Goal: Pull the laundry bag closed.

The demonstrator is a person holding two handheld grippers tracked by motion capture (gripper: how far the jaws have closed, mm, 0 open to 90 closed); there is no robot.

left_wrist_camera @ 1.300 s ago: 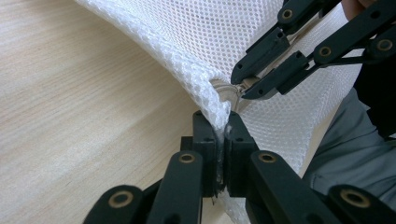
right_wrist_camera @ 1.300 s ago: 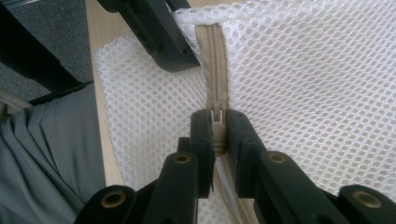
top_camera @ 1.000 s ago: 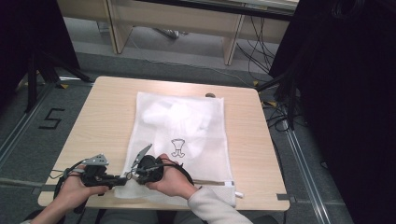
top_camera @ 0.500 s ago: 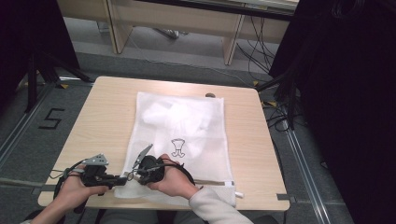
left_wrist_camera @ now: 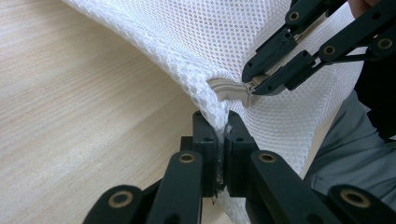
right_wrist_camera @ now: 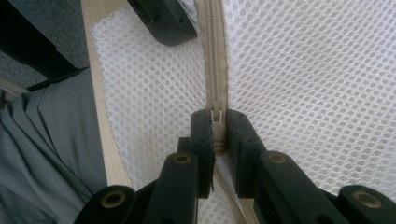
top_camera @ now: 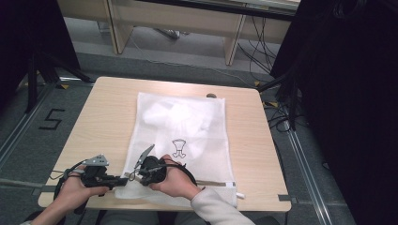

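Note:
A white mesh laundry bag (top_camera: pixel 183 131) with a small black print lies flat on the wooden table (top_camera: pixel 108 112). Its beige zipper (right_wrist_camera: pixel 212 56) runs along the near edge. My left gripper (top_camera: pixel 123 178) is at the bag's near left corner, shut on a fold of the mesh (left_wrist_camera: pixel 219 123). My right gripper (top_camera: pixel 133 176) faces it from the right, shut on the zipper pull (right_wrist_camera: pixel 215 116). In the left gripper view the right gripper (left_wrist_camera: pixel 252 81) pinches the zipper end (left_wrist_camera: pixel 229 88) just beyond my own jaws. Both tips are almost touching.
The table's near edge (right_wrist_camera: pixel 98 93) lies right under the grippers, with the person's grey trousers (right_wrist_camera: pixel 46 154) below it. A small dark object (top_camera: pixel 211 95) rests at the bag's far edge. Cables (top_camera: pixel 281 117) trail on the floor to the right of the table.

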